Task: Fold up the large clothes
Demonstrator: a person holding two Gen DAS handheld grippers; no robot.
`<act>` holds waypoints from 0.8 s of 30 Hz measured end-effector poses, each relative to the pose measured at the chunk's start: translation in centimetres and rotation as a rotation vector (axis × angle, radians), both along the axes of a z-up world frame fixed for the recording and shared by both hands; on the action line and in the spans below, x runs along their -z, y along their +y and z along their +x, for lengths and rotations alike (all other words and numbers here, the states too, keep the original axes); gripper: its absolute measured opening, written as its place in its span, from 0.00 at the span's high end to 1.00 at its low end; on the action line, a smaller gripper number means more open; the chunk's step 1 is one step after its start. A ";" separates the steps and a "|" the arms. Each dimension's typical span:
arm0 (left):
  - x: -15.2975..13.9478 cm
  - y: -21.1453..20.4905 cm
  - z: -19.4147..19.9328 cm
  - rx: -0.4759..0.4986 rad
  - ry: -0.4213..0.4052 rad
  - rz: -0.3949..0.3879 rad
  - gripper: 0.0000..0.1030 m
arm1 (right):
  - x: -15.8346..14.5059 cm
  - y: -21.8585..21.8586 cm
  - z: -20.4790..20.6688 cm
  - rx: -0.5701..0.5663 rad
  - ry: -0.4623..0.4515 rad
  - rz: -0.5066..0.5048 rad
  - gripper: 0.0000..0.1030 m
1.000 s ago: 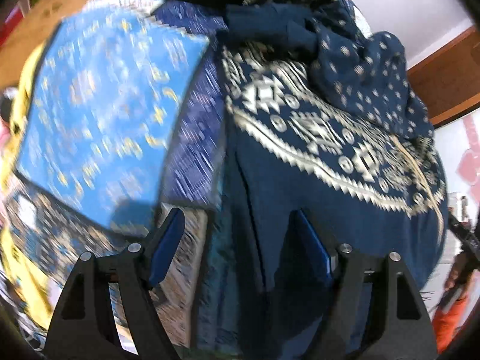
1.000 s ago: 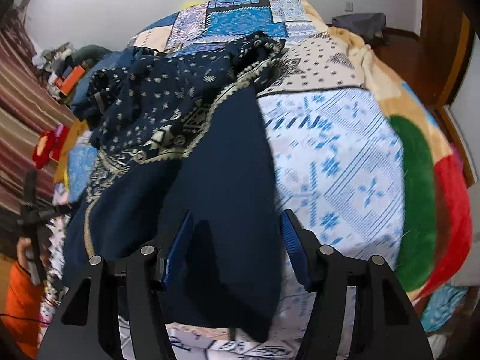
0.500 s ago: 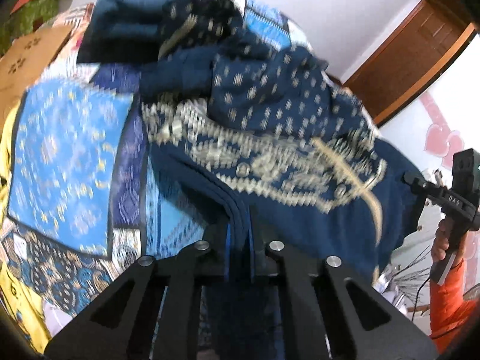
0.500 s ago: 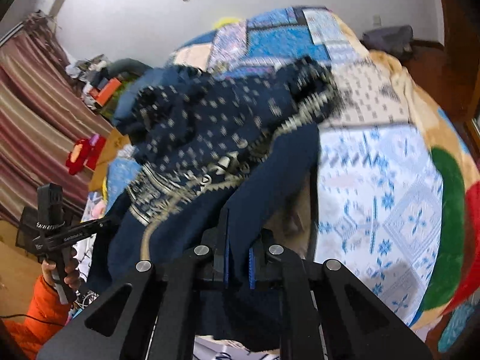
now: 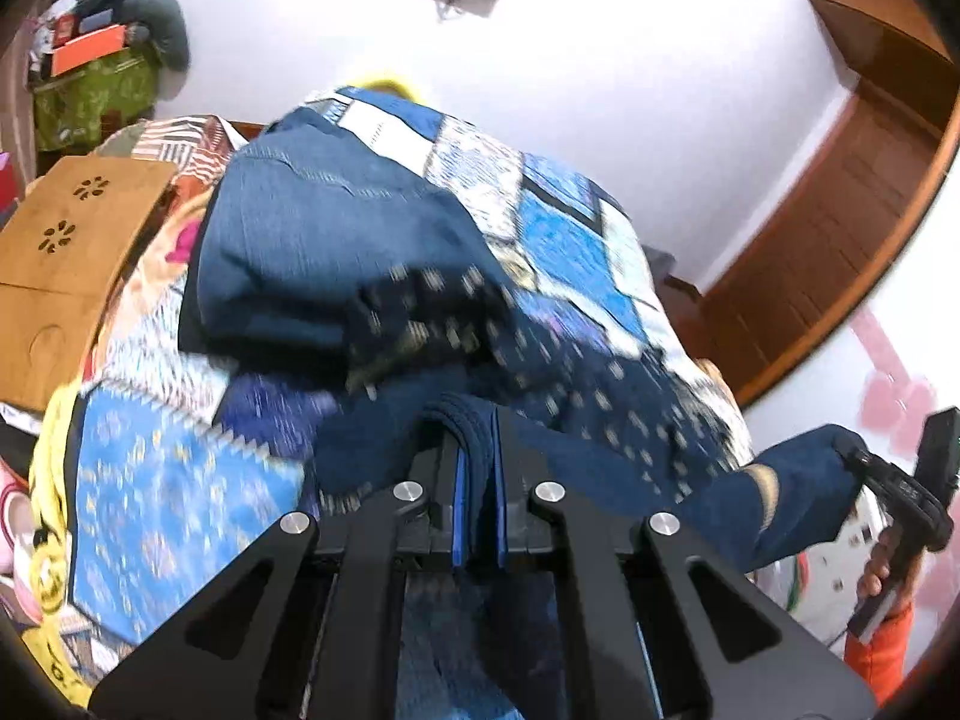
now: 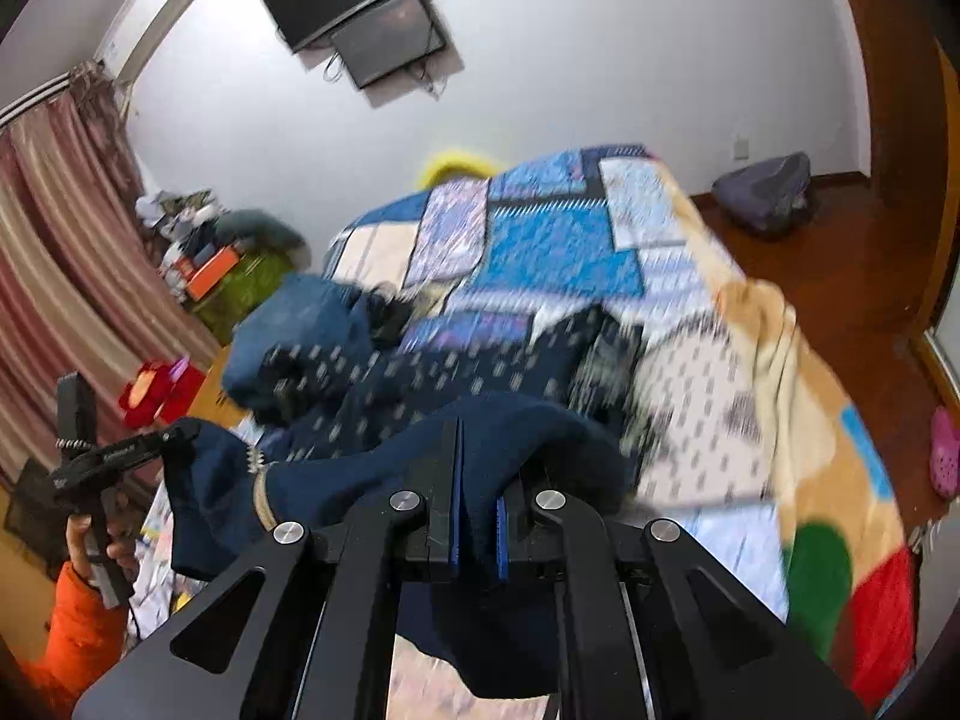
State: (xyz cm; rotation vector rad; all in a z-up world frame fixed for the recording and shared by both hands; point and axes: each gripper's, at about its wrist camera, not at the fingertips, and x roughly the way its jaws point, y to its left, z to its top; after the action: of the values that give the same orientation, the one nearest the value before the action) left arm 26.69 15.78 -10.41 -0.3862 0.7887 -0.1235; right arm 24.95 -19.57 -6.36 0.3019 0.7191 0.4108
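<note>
The left tongs (image 5: 478, 495) are matte black, with angular arms pierced by triangular cut-outs, four round silver screw heads across the linkage, and blue pads lining the inner faces of the fingers. The right tongs (image 6: 477, 516) are built the same: black frame, silver screws, blue pads. An orange sleeve (image 6: 72, 639) covers the person's arm above a hand (image 6: 111, 546).

Navy garment (image 5: 576, 450) — pale dotted pattern.
</note>
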 end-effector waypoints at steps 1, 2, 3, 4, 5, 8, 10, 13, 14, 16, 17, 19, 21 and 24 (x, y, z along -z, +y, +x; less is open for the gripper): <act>0.3 0.3 1.0 -0.013 0.003 0.010 0.94 | -0.1 -0.3 0.7 0.007 -0.004 0.000 0.93; 0.8 0.4 2.0 -0.032 0.012 0.033 0.94 | 0.0 -0.5 1.7 0.020 -0.006 -0.002 0.93; 1.7 0.5 3.4 -0.060 0.033 0.066 0.94 | 0.3 -0.7 3.1 0.039 -0.001 -0.002 0.93; 2.6 0.7 4.2 -0.069 0.048 0.077 0.94 | 0.6 -0.9 4.1 0.053 0.007 -0.003 0.93; 4.0 0.9 5.3 -0.074 0.082 0.076 0.94 | 1.3 -0.9 5.3 0.068 0.021 -0.012 0.93; 8.4 1.2 7.6 -0.070 0.214 0.064 0.94 | 4.5 -0.7 8.5 0.085 0.108 -0.021 0.93; 10.1 1.0 7.9 -0.052 0.261 0.066 0.91 | 7.1 -0.5 10.0 0.091 0.168 -0.052 0.93; 10.0 0.7 6.8 -0.040 0.236 0.099 0.73 | 9.8 -0.3 10.7 0.087 0.238 -0.075 0.93; 9.5 0.6 6.2 -0.029 0.228 0.115 0.57 | 10.0 -0.4 10.5 0.086 0.238 -0.076 0.93; 8.5 0.4 4.7 -0.019 0.209 0.136 0.46 | 9.5 -0.7 10.2 0.080 0.229 -0.077 0.92; 8.0 0.3 3.8 -0.006 0.198 0.147 0.45 | 9.1 -0.9 9.7 0.076 0.224 -0.075 0.92; 7.4 -0.1 2.2 0.027 0.195 0.159 0.44 | 8.5 -1.2 9.5 0.064 0.223 -0.074 0.91; 7.2 -0.3 1.0 0.051 0.200 0.147 0.43 | 7.7 -1.4 8.6 0.050 0.200 -0.079 0.91; 8.5 -0.8 -0.6 0.088 0.241 0.065 0.40 | 7.3 -1.3 7.7 0.031 0.174 -0.104 0.91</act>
State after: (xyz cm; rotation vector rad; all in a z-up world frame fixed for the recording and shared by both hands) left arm 26.05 14.97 -18.89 -0.3081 1.0458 -0.1347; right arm 32.65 -20.85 -13.67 0.2520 0.9019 0.3183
